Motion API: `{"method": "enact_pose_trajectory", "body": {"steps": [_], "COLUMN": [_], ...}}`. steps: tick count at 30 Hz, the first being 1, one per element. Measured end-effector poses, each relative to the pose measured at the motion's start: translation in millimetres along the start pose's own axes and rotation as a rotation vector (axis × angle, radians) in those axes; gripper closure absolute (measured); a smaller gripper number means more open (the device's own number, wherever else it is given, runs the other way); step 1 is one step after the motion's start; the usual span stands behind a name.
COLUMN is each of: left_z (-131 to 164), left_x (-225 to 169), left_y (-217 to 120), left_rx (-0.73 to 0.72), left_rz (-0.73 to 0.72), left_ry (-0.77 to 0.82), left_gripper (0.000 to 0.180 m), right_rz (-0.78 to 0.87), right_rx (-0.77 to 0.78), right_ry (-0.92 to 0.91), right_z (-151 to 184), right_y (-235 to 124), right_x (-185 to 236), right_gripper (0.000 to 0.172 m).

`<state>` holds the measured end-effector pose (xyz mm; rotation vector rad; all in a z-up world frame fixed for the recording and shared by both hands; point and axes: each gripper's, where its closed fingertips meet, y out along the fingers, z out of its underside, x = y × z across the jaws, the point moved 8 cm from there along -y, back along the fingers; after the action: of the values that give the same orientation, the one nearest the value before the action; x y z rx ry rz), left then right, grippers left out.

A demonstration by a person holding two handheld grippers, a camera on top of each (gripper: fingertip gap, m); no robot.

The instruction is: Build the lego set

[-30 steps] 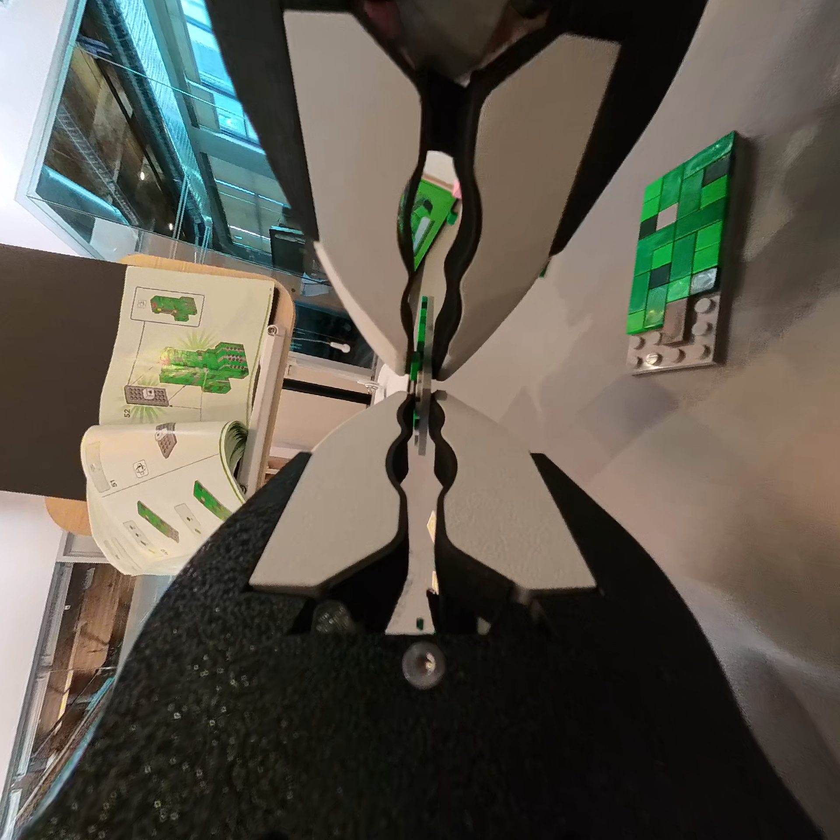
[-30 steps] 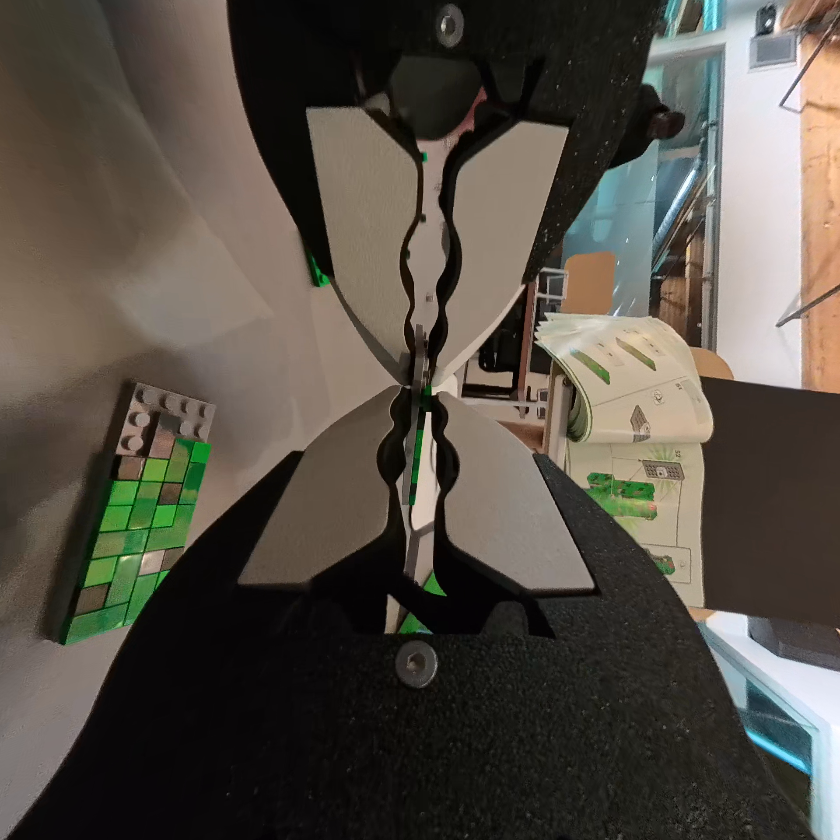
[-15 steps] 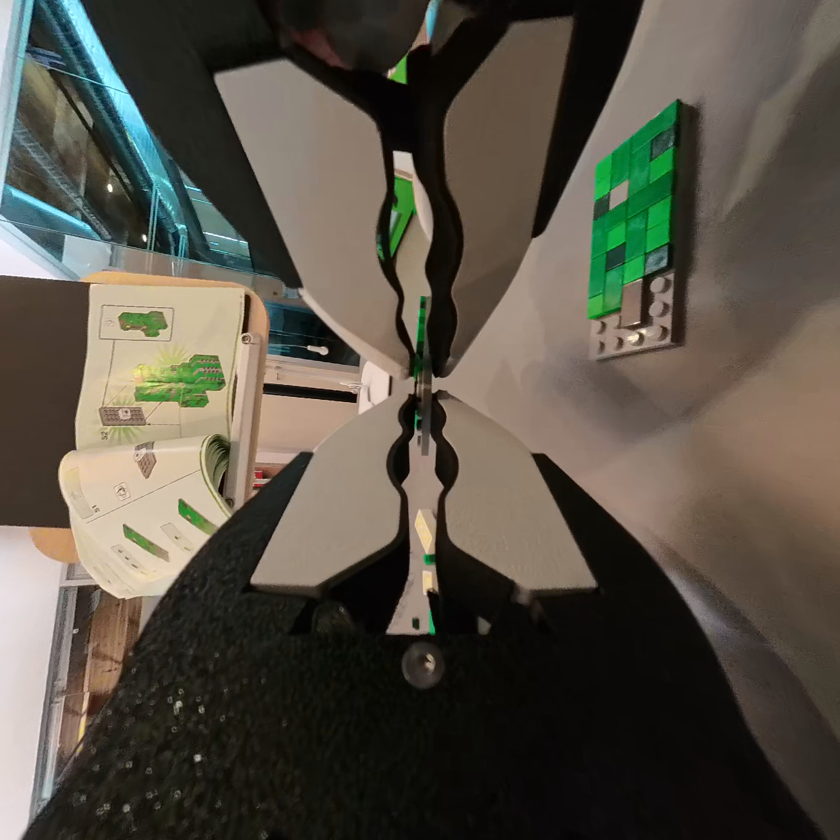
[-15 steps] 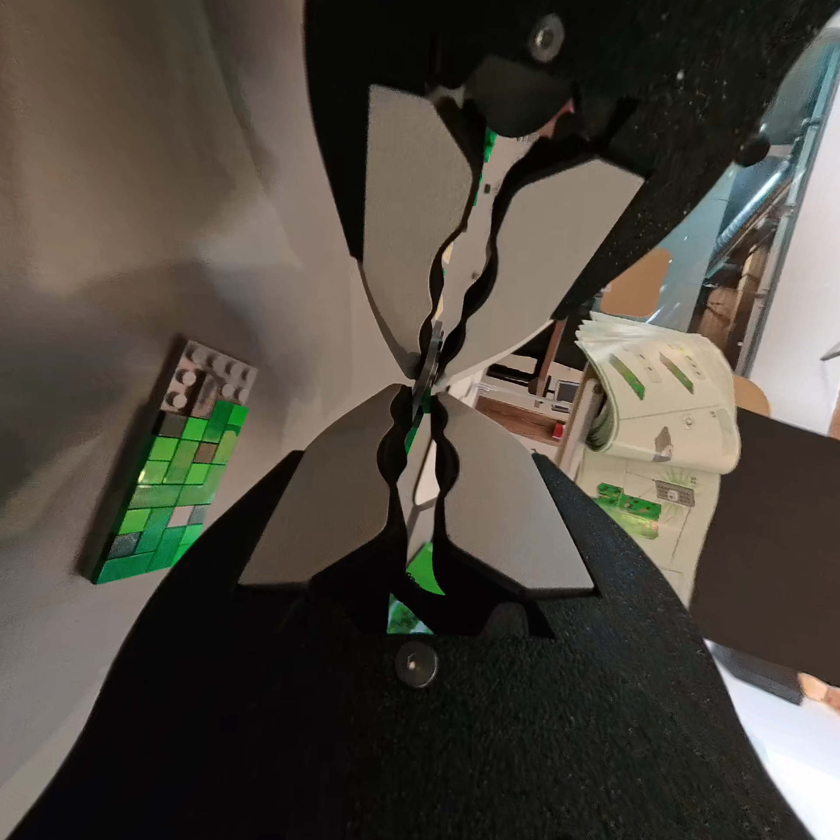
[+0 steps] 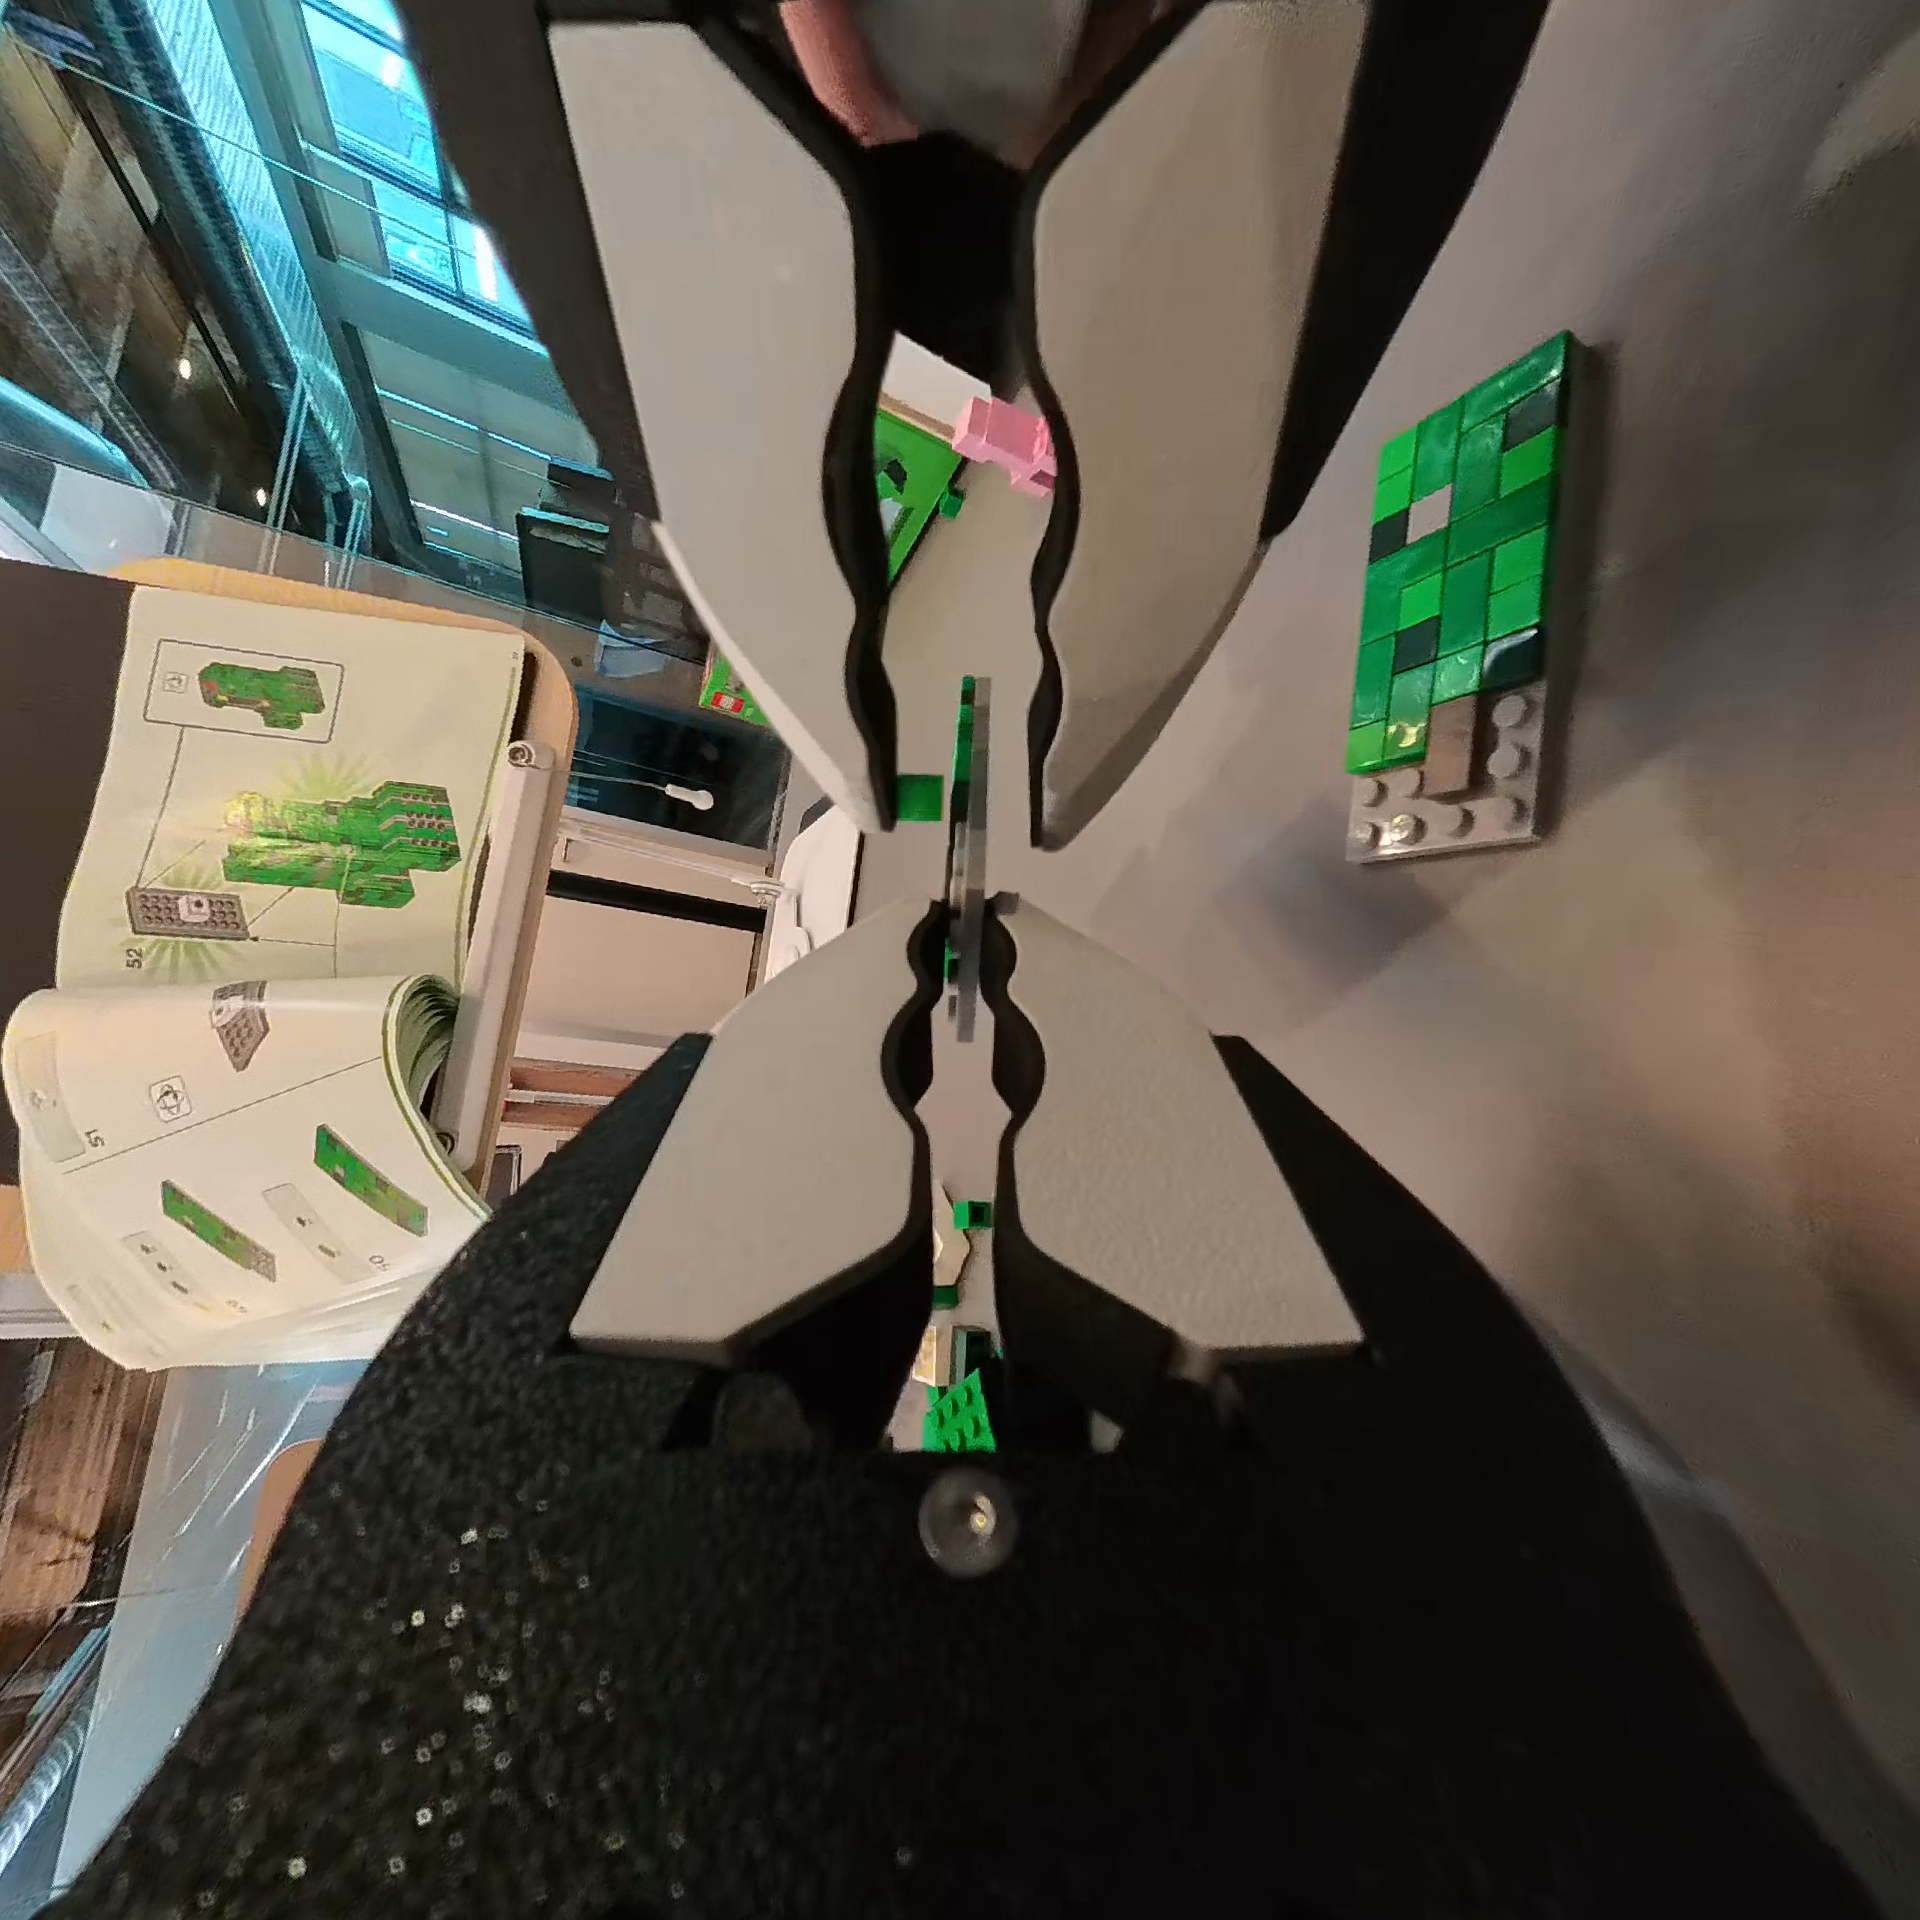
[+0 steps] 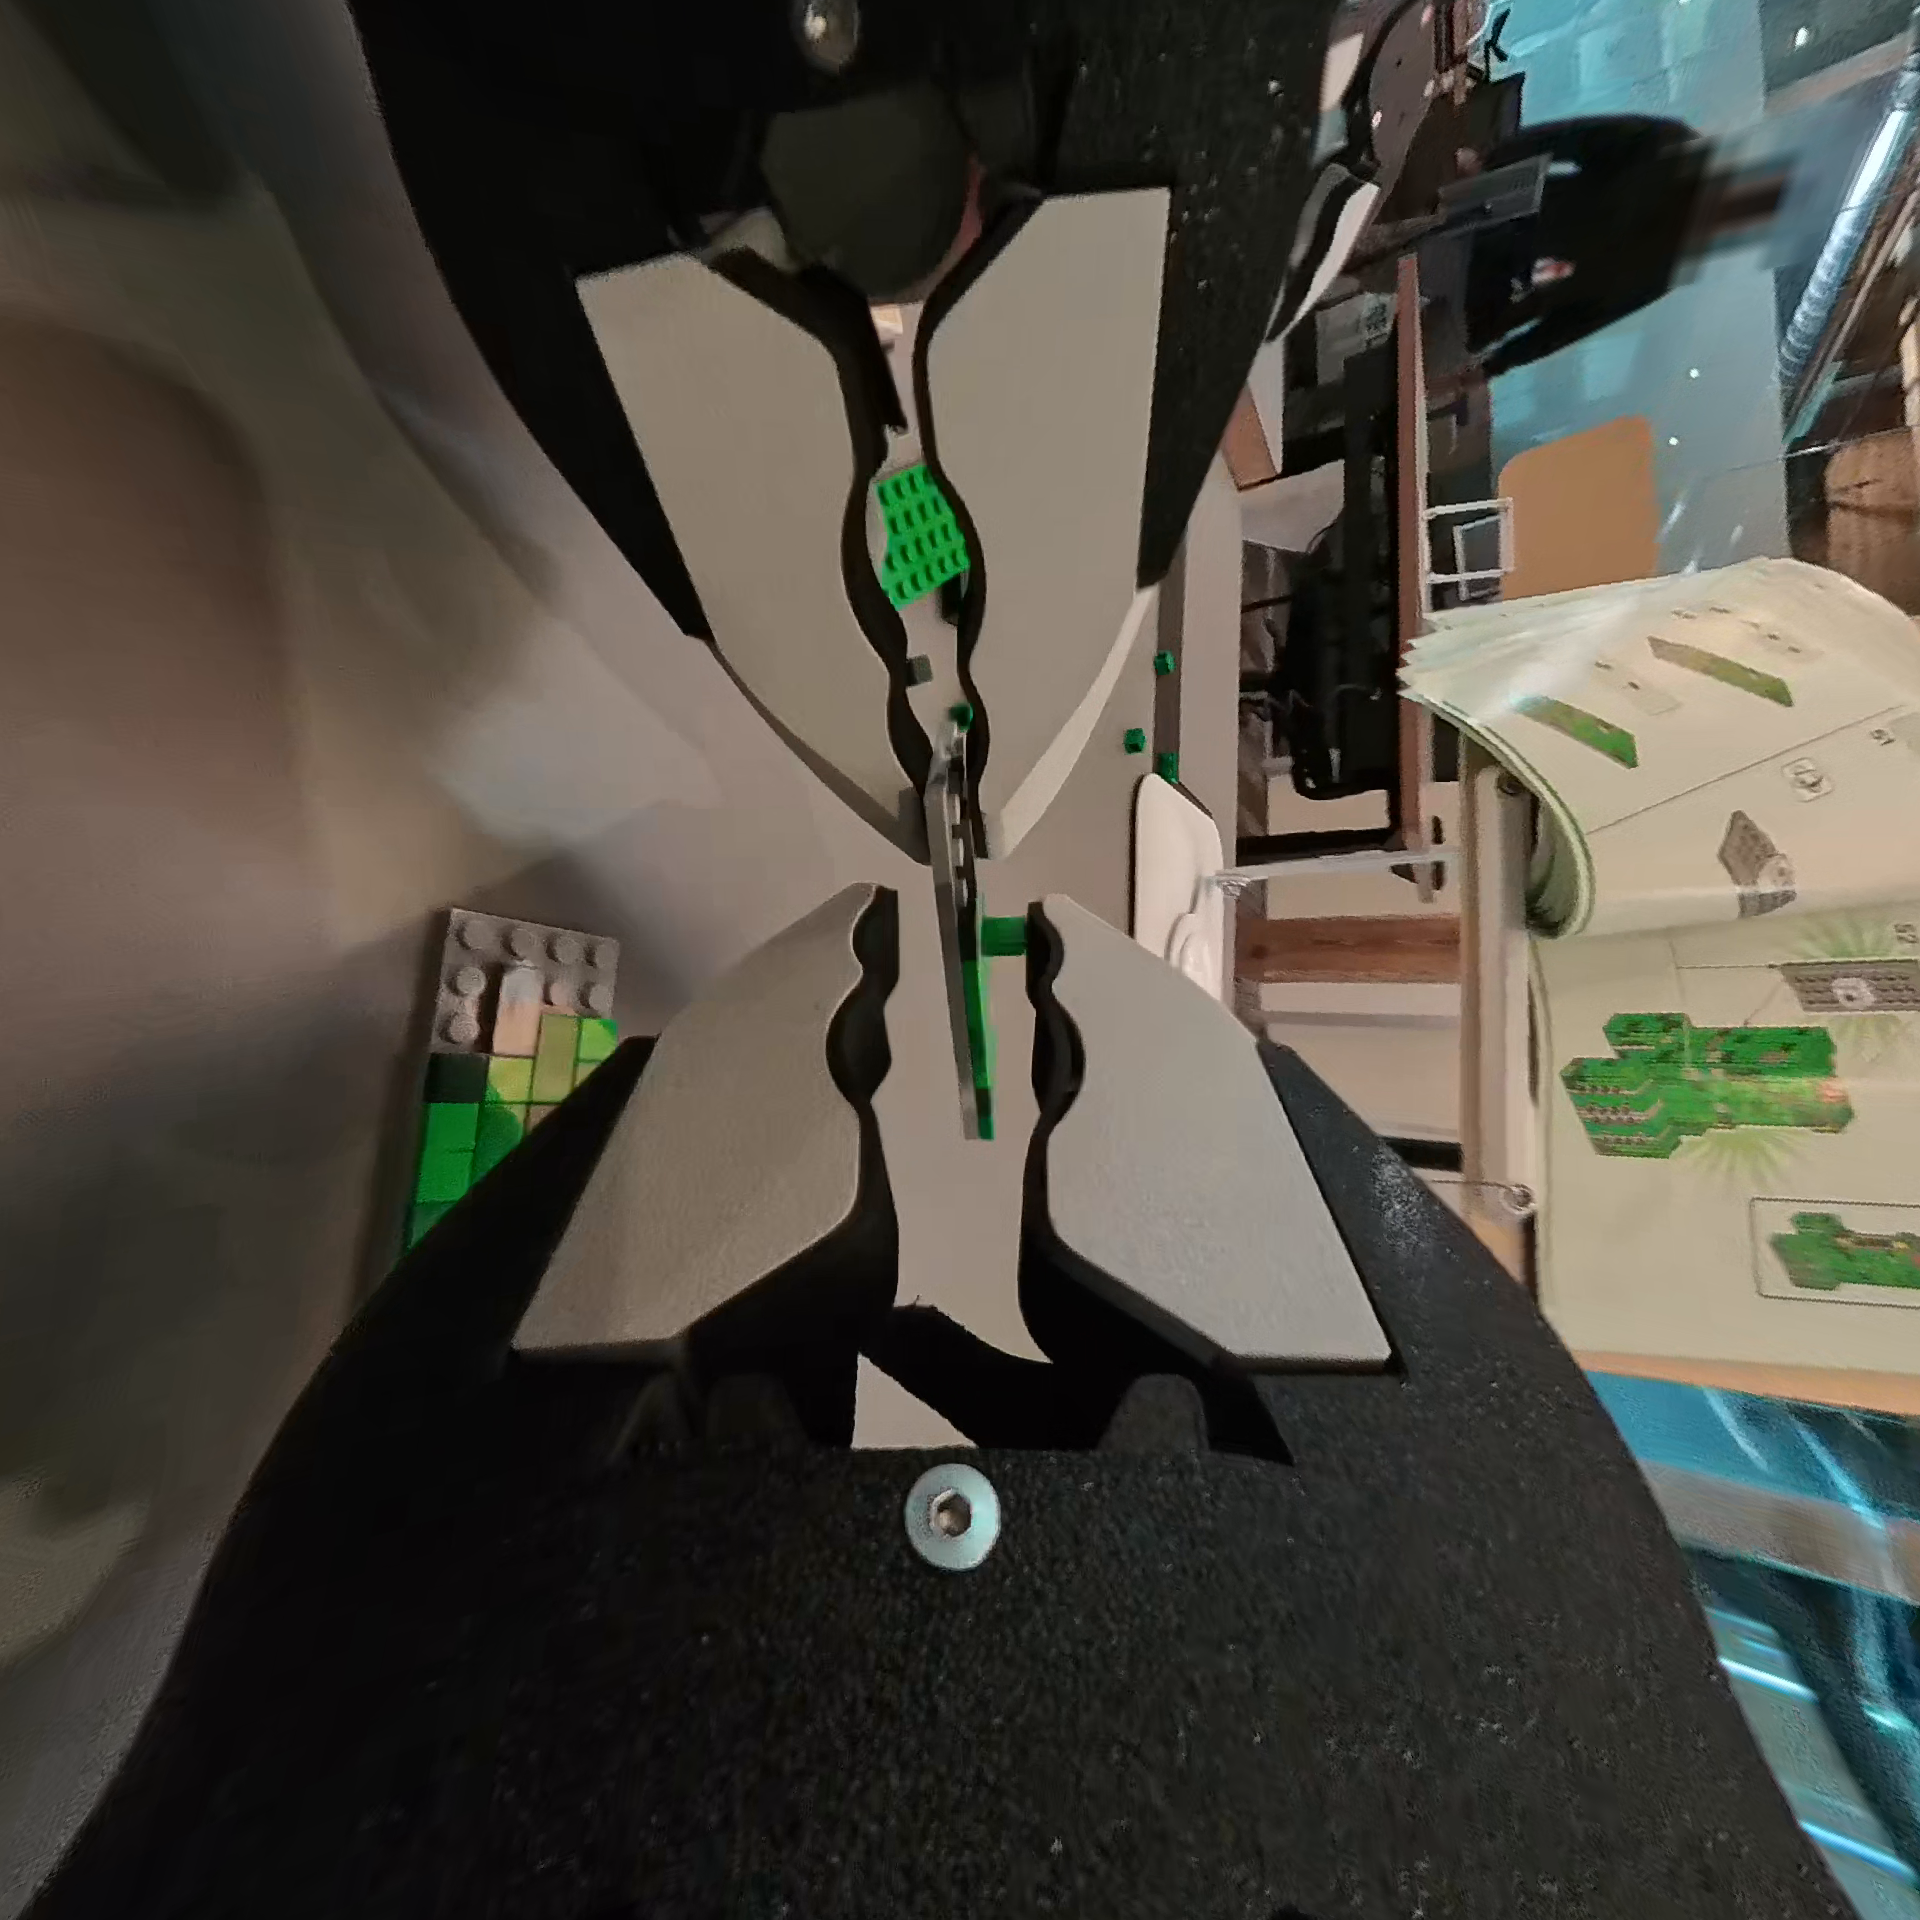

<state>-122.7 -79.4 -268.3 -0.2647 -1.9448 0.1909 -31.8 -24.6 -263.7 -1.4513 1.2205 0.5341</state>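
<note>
Left wrist view: the left tool [image 5: 961, 909] is clenched on one end of a thin grey plate [image 5: 971, 831] tiled green on one face, seen edge-on.
The plate's long axis runs straight away from that tool's fingertips into the parted fingers of the right tool [image 5: 961, 821], whose pads stand clear of it. A small green brick [image 5: 920, 798] sits between plate and one right pad, jutting sideways from the tiled face. Right wrist view confirms the right tool [image 6: 961, 914] released, the plate [image 6: 961, 997] slightly tilted between its pads. Beside the plate on the grey surface [image 5: 1558, 1039] lies a second green-tiled plate [image 5: 1455, 603], flat. Only the left view shows a pink piece [image 5: 1003, 436] beyond the plate; the right view alone shows a green studded plate [image 6: 920, 530]. An open instruction booklet [image 5: 260, 831] stands off to the plate's tiled side.
</note>
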Motion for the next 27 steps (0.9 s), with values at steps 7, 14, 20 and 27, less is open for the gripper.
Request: {"method": "enact_pose_trajectory", "body": {"steps": [7, 14, 20, 27], "left_z": [-1.8, -1.2, -1.2, -2.8], "left_x": [-0.6, 1.2, 1.3, 0.7], "left_y": [-0.4, -3.0, -3.6, -2.7], "left_rx": [-0.009, -0.022, -0.026, -0.014], "left_rz": [-0.003, -0.032, -0.034, -0.028], "left_ry": [0.0, -0.007, -0.005, 0.0], "left_gripper": [0.175, 0.175, 0.175, 0.175], "right_rz": [-0.061, -0.076, -0.091, -0.043], "right_rx": [-0.07, -0.073, -0.086, -0.049], "right_ry": [0.174, 0.237, 0.221, 0.1], "right_z": [3.9, 8.3, 7.6, 1.9], "right_y": [-1.5, -3.2, -5.7, -4.9], "right_x": [-7.1, -9.3, -9.0, -2.5], "right_gripper": [0.152, 0.153, 0.15, 0.149]}}
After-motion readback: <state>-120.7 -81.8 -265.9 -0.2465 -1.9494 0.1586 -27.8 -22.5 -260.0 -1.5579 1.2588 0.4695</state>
